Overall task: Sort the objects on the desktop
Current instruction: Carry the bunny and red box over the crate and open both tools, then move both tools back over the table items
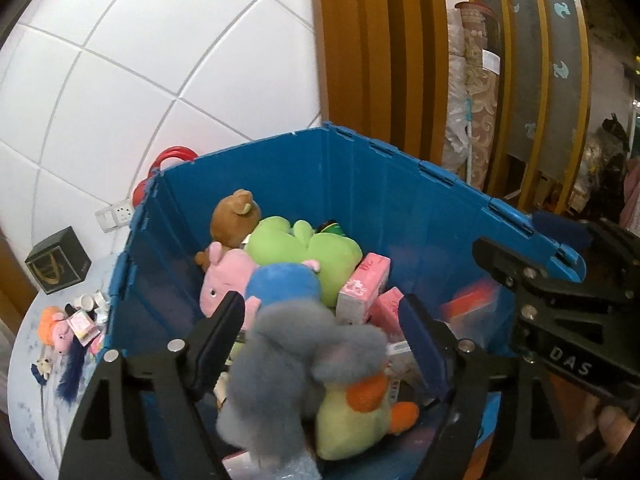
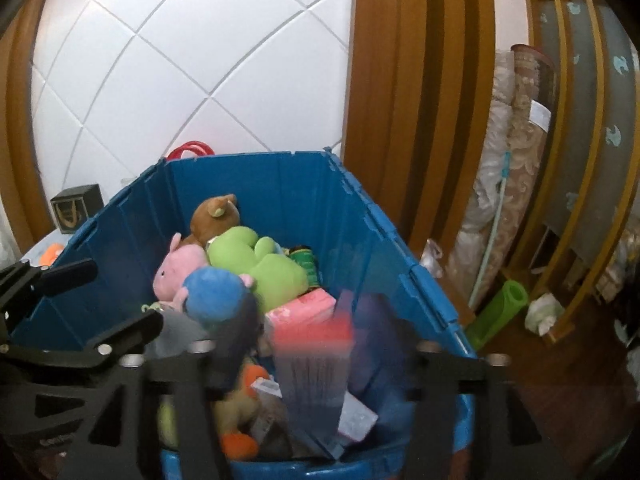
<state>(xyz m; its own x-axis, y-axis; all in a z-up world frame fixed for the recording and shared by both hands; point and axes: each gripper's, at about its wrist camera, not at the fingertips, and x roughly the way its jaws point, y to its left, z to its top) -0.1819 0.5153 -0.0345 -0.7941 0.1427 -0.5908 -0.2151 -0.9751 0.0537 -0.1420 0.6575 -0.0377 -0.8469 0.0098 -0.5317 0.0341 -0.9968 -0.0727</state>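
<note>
Grey plush toy (image 1: pixel 304 364) hung between the left gripper (image 1: pixel 320 320) pads over the blue crate (image 1: pixel 400 184), blurred; jaws wide, hold uncertain. Judged light, soft, squashy; best pinched mid-body. Right gripper (image 2: pixel 304 344) straddled a blurred clear red-topped packet (image 2: pixel 312 360); grip unclear, likely slippery.

The crate (image 1: pixel 400 200) is smooth blue plastic with a slight sheen. Inside it, the bear (image 1: pixel 236 216), frog (image 1: pixel 316 252) and pig (image 1: pixel 224 280) are soft matt cloth; the grey toy (image 1: pixel 292 364) at 6 o'clock looks fuzzy. The pink boxes (image 1: pixel 364 284) seem glossy card. The wall (image 1: pixel 140 60) is glossy white tile, and the frame (image 1: pixel 380 40) at 12 is polished wood.
</note>
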